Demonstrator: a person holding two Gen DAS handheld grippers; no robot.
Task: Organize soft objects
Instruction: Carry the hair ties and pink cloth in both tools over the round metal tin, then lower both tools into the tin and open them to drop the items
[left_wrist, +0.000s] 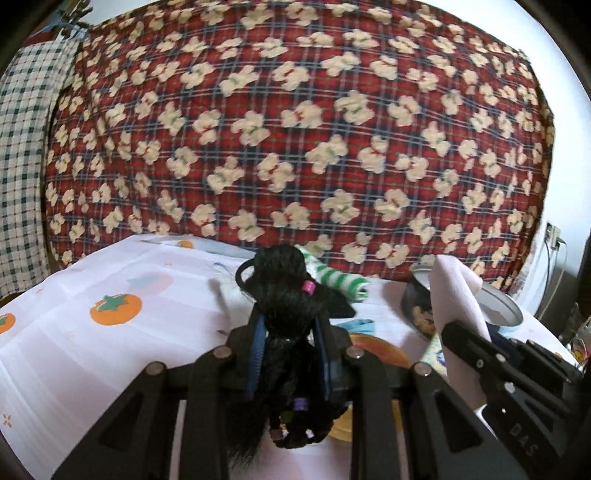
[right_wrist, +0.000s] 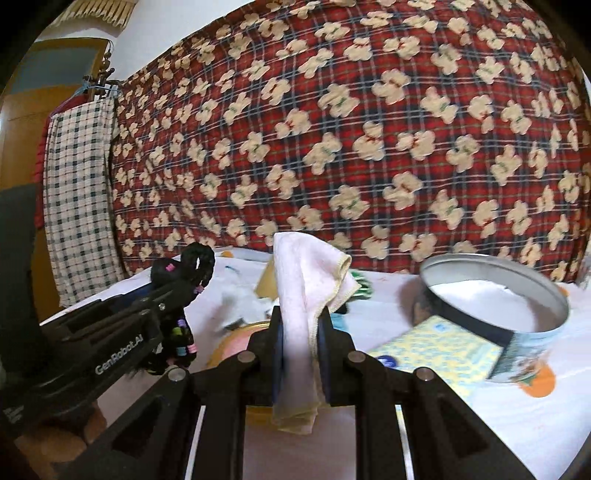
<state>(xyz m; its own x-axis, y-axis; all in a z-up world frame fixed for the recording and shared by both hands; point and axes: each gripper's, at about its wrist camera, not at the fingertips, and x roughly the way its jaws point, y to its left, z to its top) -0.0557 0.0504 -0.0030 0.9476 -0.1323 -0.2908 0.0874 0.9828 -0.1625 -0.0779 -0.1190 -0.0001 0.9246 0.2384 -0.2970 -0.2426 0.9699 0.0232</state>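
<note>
The left gripper (left_wrist: 290, 328) clamps a black hairpiece (left_wrist: 286, 295) above the tablecloth (left_wrist: 74, 350); the right gripper (right_wrist: 301, 328) pinches a pink cloth (right_wrist: 303, 280) upright, left of the round tin (right_wrist: 517, 332).

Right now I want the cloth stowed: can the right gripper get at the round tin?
Probably yes. The right gripper, shut on the pink cloth, faces the open round tin just to its right; nothing stands between them, though a yellow packet leans against the tin's wall.
</note>
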